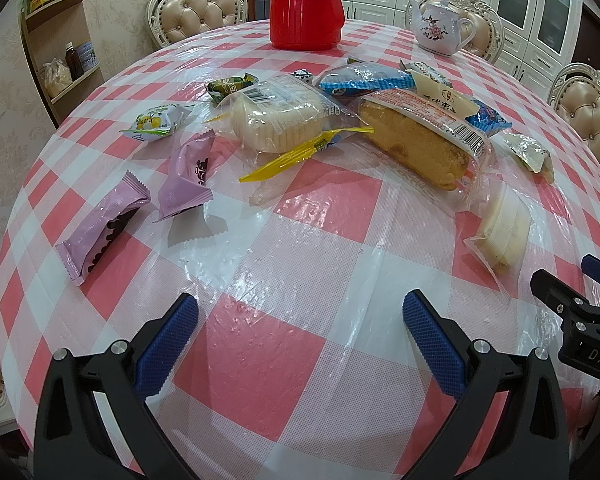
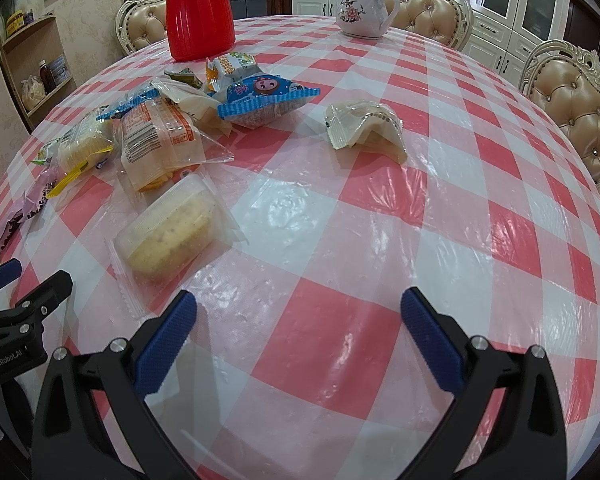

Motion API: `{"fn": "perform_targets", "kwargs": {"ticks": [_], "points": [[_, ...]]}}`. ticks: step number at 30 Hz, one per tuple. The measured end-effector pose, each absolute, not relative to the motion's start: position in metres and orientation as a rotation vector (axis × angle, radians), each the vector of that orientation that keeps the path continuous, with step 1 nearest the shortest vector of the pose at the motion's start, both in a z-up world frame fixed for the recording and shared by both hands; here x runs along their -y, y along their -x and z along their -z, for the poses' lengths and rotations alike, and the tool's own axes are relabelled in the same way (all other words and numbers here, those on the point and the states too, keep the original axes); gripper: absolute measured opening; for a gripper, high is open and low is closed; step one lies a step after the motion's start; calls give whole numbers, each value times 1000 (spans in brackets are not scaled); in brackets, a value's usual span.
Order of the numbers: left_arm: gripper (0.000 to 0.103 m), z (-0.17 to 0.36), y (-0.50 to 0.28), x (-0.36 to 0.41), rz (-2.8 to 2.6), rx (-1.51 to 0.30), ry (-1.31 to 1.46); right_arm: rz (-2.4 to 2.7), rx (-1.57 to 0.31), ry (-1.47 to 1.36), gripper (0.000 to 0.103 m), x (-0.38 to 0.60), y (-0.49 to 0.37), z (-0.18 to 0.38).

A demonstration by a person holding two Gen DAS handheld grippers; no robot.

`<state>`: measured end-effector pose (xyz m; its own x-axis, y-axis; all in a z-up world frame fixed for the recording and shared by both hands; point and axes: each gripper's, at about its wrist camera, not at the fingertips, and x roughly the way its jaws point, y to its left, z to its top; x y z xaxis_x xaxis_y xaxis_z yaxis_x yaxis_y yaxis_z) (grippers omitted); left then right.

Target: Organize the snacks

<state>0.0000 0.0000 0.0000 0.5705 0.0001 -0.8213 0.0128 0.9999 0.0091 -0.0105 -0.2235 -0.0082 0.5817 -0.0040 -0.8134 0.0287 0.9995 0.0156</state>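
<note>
Several wrapped snacks lie scattered on a red-and-white checked table [image 1: 300, 240]. Two purple packets [image 1: 104, 228] [image 1: 188, 176] lie at the left, a white cake pack [image 1: 276, 116] and a yellow sponge cake [image 1: 420, 140] in the middle, a blue packet [image 1: 364, 80] behind. A clear pack of pale biscuit [image 2: 172, 232] lies just ahead-left of my right gripper [image 2: 298, 332]. A blue cartoon packet [image 2: 264, 100] and a cream sachet [image 2: 364, 128] lie farther off. My left gripper [image 1: 300, 332] is open and empty above bare cloth. My right gripper is open and empty too.
A red thermos [image 1: 306, 4] and a white teapot [image 1: 440, 28] stand at the table's far side. Padded chairs [image 2: 580, 112] ring the table. A wooden shelf [image 1: 60, 52] stands at the left wall. The right gripper's body shows at the left wrist view's right edge [image 1: 580, 320].
</note>
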Motion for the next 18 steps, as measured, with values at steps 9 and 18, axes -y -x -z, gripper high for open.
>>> {"fn": "perform_targets", "kwargs": {"ticks": [9,18], "points": [[99,0,0,0,6,-964,-15,4,-961,-19,102,223,12,7],[99,5,1,-1,18,-963,-21,-113,-899,-34,102,219,26,-5]]}}
